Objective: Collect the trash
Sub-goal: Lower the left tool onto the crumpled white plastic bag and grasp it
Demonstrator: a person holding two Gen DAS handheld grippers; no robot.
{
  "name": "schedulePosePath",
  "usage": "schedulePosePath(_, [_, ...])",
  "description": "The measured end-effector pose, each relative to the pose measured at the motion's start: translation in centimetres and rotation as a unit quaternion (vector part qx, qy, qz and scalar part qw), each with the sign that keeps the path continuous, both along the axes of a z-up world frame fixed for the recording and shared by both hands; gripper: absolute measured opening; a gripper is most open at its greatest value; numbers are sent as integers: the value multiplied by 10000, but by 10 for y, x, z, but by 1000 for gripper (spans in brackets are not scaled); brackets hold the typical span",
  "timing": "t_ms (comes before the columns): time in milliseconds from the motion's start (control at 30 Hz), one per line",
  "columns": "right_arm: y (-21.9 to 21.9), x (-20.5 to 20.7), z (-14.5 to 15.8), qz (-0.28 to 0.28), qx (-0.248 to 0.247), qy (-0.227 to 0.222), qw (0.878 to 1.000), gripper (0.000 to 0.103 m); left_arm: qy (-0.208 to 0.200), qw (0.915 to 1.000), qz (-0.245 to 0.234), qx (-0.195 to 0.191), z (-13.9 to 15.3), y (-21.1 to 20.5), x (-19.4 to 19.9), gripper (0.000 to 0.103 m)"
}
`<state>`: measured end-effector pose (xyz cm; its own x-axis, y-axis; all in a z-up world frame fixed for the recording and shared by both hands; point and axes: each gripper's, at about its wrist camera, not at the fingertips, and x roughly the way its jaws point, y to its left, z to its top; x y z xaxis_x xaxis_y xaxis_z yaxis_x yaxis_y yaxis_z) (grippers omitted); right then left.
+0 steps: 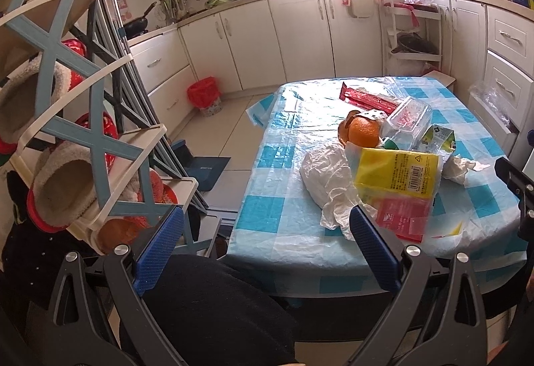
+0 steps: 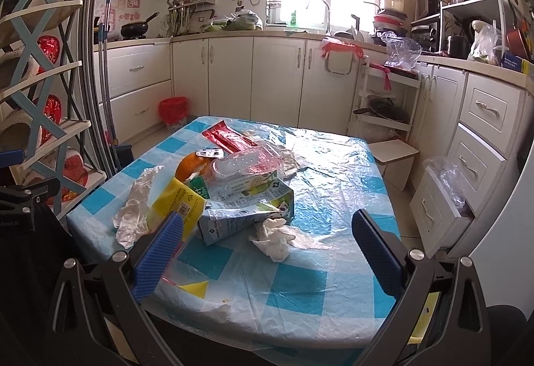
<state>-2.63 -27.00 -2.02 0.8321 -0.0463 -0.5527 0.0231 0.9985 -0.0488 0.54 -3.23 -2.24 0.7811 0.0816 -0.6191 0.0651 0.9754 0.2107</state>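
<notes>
The trash lies in a loose pile on the table [image 2: 333, 172], which wears a blue-and-white checked plastic cloth. In the middle of the pile a green and white carton [image 2: 247, 215] lies on its side, with a clear plastic box [image 2: 247, 165] resting on top of it. A yellow packet [image 1: 397, 175] lies beside the carton, overlapping a red packet [image 1: 404, 219] nearer the table edge. An orange [image 1: 362, 130] with peel around it sits behind the yellow packet, touching the clear box. A crumpled white bag [image 1: 327, 179] lies on the left of the pile, and a crumpled tissue [image 2: 277, 239] on the right, just beside the carton. A long red wrapper [image 2: 230, 139] lies at the far side of the table.

The left gripper [image 1: 267, 252] hangs at the near table edge, jaws spread wide and empty; its right finger sits in front of the white bag. The right gripper [image 2: 267, 252] is likewise wide and empty, hovering over the near part of the cloth, its left finger in front of the yellow packet.

On the floor by the cabinets stands a small bin [image 1: 204, 95] lined with a red bag
</notes>
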Motion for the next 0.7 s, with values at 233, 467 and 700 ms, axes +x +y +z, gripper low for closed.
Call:
schedulePosePath(233, [-9,11,11,20,19,-100,9999,97,423,9972,-270,-556,-6,-6,19,95])
schedulePosePath(467, [-20,59,19,439,-92,106,9989,97,1010,9861,-308,-1280,-20,-11,58,95])
schedulePosePath(700, [-33,111,0,705,344,655,9948,97,1452,9789,-94,-1432,-42,-9,87,95])
